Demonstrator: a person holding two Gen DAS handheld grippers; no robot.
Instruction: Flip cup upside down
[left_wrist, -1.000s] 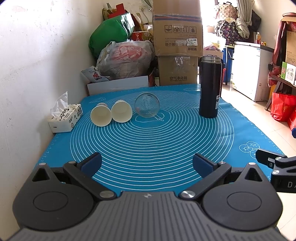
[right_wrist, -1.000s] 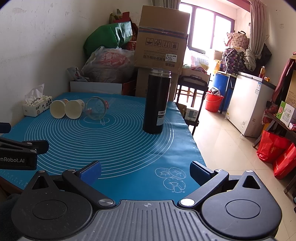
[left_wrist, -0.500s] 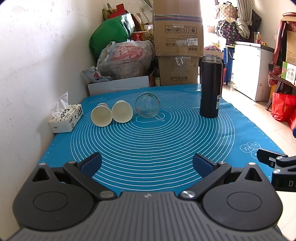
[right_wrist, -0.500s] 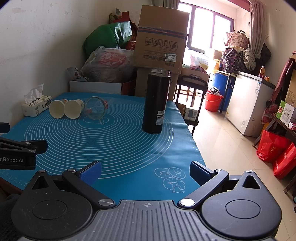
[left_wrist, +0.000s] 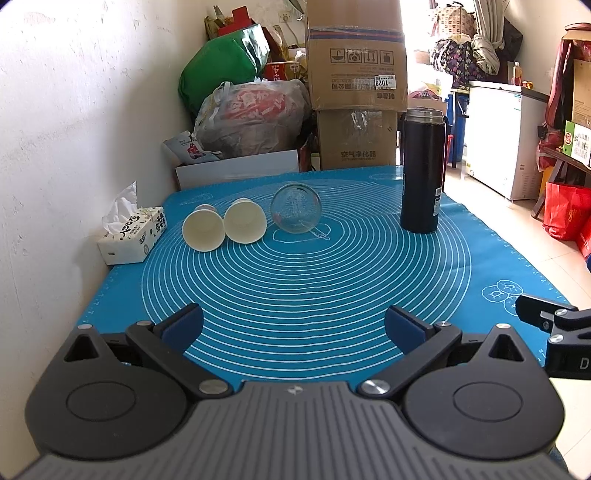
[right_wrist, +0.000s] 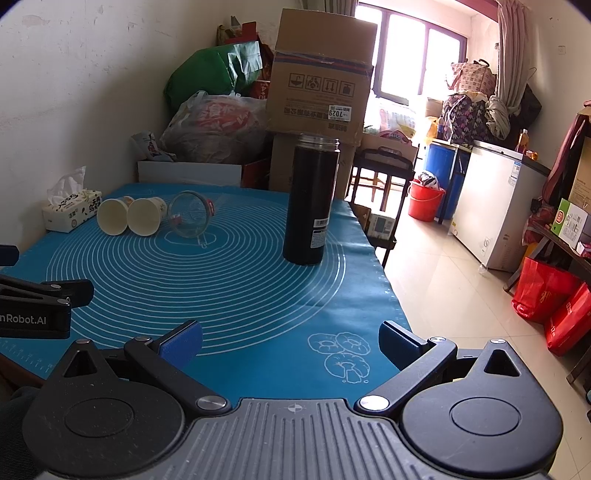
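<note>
Two paper cups lie on their sides on the blue mat, mouths toward me: the left paper cup (left_wrist: 202, 233) (right_wrist: 112, 217) and the right paper cup (left_wrist: 245, 226) (right_wrist: 144, 217). A clear glass cup (left_wrist: 296, 209) (right_wrist: 190, 214) lies on its side beside them. A tall black flask (left_wrist: 422, 171) (right_wrist: 313, 201) stands upright to the right. My left gripper (left_wrist: 293, 325) is open and empty, low over the mat's near edge, far from the cups. My right gripper (right_wrist: 290, 341) is open and empty over the mat's near right corner.
A tissue box (left_wrist: 133, 236) (right_wrist: 72, 211) sits at the mat's (left_wrist: 314, 288) left edge against the wall. Bags and cardboard boxes (left_wrist: 356, 85) pile up behind the table. The table's right edge drops to a tiled floor with a white freezer (right_wrist: 498, 206).
Both grippers have shifted very slightly; the view barely changes. The cups and flask have not moved.
</note>
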